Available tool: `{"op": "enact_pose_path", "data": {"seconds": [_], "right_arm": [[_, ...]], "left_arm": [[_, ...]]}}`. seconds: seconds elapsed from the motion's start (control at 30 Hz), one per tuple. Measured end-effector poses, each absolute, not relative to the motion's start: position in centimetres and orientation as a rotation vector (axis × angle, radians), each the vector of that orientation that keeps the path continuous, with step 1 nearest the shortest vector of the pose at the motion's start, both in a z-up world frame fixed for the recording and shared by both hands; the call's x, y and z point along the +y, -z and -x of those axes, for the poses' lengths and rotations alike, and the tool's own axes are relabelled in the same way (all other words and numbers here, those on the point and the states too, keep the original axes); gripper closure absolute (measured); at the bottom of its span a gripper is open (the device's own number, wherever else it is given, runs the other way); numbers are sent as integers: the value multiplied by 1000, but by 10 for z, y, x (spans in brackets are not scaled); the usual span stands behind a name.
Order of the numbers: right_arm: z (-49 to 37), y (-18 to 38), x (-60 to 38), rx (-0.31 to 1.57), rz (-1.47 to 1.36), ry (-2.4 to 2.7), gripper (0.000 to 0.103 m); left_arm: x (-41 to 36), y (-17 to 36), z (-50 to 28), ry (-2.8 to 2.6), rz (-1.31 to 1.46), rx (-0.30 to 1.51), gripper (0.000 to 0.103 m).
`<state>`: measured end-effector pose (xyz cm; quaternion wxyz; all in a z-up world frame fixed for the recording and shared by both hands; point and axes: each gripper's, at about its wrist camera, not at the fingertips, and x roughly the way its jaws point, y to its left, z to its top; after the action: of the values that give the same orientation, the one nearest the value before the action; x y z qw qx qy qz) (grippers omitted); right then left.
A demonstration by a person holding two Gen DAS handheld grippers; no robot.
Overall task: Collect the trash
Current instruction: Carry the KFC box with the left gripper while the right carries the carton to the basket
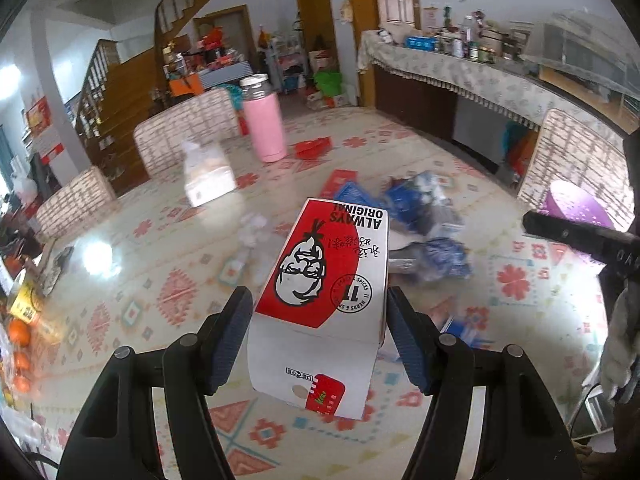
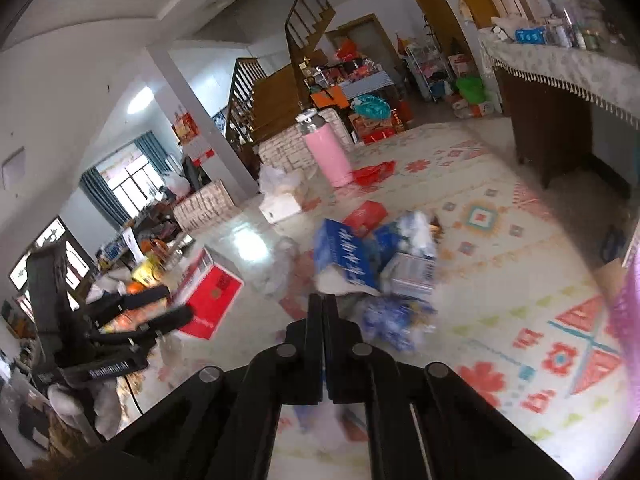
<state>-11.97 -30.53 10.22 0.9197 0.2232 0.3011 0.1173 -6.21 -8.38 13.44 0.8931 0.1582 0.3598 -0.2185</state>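
Both fingers of the left gripper (image 1: 320,332) press on the sides of a red-and-white fried-chicken carton (image 1: 328,280), which they hold clear above the patterned surface (image 1: 140,280); in the left wrist view the carton's printed face reads upside down, with "ALWAYS ORIGINAL" at its far end. From the right wrist view the same carton (image 2: 208,300) shows at the left, caught between the left gripper's fingers (image 2: 160,294). Fingers of the right gripper (image 2: 322,300) stand closed together with nothing between them, their tips just short of the trash. That trash lies in a loose pile near the middle of the surface: a blue carton with white characters (image 2: 344,256), a flat red packet (image 2: 366,214) behind it, a crumpled blue-and-white wrapper (image 2: 390,320) nearest the right gripper, and some pale crumpled film (image 2: 280,268) to the left of the pile. Farther back on the surface stand a pink flask with a clear cap (image 1: 264,120), a white tissue box (image 1: 208,178) and a red wrapper (image 1: 314,148) just beside the flask. Oranges (image 1: 20,332) lie at the left edge. A purple bin (image 1: 580,208) sits off the right edge, beside a woven chair back (image 1: 572,160). Motion blur softens the pile in both views.
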Motion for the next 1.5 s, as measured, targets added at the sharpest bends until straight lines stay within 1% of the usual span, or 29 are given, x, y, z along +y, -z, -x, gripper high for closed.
{"op": "enact_pose_path", "data": {"seconds": [0.03, 0.07, 0.1, 0.17, 0.27, 0.37, 0.4, 0.43, 0.47, 0.5, 0.53, 0.6, 0.73, 0.97, 1.03, 1.07, 1.13, 1.17, 1.5], "right_arm": [[122, -98, -307, 625, -448, -229, 64], [123, -94, -306, 648, -431, -226, 39], [123, -89, -303, 675, -416, -235, 5], [125, -82, -286, 696, -375, -285, 4], [123, -71, -242, 744, -240, -376, 4], [119, -59, -207, 769, -166, -449, 6], [117, -56, -199, 770, -137, -441, 14], [115, -52, -192, 768, -103, -422, 43], [111, -48, -186, 779, -69, -398, 68], [108, -45, -186, 800, -73, -400, 72], [109, -45, -191, 790, -116, -412, 85], [114, -52, -205, 773, -170, -421, 96], [140, -66, -252, 709, -233, -334, 96], [205, -76, -380, 639, -399, -100, 97], [217, -76, -401, 638, -425, -72, 93], [221, -76, -406, 634, -436, -63, 86], [223, -72, -407, 650, -456, -88, 21], [220, -70, -400, 659, -451, -124, 15], [144, -59, -263, 790, -211, -451, 16]], "left_arm": [[-88, -134, 63, 459, -325, 748, 36], [-91, -134, 64, 464, -315, 749, 36], [-93, -133, 65, 465, -306, 751, 36], [-91, -133, 65, 463, -278, 759, 36], [-83, -133, 67, 439, -251, 772, 36], [-73, -135, 70, 400, -244, 778, 36], [-70, -136, 72, 388, -245, 779, 35], [-67, -137, 73, 378, -246, 779, 35], [-66, -138, 74, 373, -246, 779, 35], [-65, -139, 75, 372, -248, 779, 35], [-65, -139, 75, 376, -248, 777, 35], [-69, -140, 78, 392, -256, 773, 35], [-96, -139, 84, 458, -274, 767, 35], [-183, -134, 92, 647, -316, 781, 35], [-201, -135, 90, 685, -302, 786, 35], [-208, -137, 89, 690, -299, 783, 35], [-213, -141, 88, 686, -289, 773, 35], [-212, -146, 85, 674, -276, 767, 35], [-139, -173, 85, 403, -222, 719, 35]]}}
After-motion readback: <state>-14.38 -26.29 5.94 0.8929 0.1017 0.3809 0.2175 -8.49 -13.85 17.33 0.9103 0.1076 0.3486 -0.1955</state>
